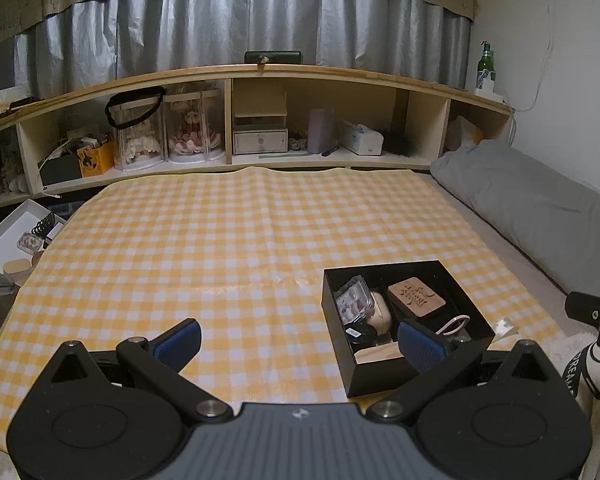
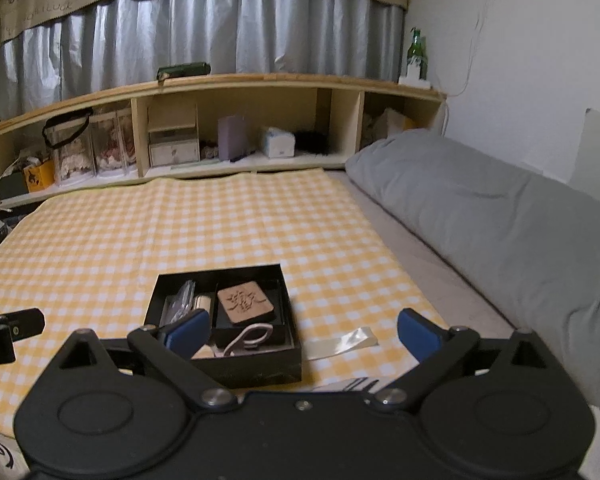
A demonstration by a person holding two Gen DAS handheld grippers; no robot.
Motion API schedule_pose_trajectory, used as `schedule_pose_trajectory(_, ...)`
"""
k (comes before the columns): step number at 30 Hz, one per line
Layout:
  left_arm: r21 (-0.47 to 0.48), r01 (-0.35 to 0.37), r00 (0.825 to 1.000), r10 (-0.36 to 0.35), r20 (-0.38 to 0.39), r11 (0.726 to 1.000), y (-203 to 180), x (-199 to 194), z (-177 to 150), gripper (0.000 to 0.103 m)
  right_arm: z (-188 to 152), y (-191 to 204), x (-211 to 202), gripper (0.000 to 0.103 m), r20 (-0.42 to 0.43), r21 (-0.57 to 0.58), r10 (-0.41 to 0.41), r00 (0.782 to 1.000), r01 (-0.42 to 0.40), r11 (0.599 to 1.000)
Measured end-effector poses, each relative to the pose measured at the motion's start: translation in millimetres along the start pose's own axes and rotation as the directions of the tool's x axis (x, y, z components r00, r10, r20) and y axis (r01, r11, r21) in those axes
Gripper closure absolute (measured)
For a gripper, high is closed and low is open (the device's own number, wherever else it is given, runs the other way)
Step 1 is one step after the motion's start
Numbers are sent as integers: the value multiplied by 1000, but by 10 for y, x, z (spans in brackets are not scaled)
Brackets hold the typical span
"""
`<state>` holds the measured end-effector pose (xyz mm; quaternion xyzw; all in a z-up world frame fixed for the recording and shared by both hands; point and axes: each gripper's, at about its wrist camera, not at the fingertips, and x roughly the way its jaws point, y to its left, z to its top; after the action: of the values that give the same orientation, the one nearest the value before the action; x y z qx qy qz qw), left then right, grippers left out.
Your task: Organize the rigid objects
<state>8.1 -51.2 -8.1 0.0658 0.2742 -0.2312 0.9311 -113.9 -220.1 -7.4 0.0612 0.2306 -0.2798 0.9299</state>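
Black box just ahead of right hand-held gripper: likely light, stiff, thin-walled; grip wall. Both grippers, left hand-held gripper included, spread wide, empty.

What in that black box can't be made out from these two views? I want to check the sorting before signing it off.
- Left wrist view: the near end of the black box sits behind the left tongs' blue pad.
- Right wrist view: the clear packet is blurred and partly behind the right tongs' pad.
- Both views: the pink looped item is too small to identify.
- The carved wooden tile's pattern is unreadable.
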Motion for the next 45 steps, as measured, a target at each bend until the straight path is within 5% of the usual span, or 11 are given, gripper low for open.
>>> schedule_pose_trajectory(45, 6, -4, 1000, 4, 8, 1000, 21, -8, 14, 0, -8, 1, 4, 2, 3, 17, 16, 1000, -16, 1000)
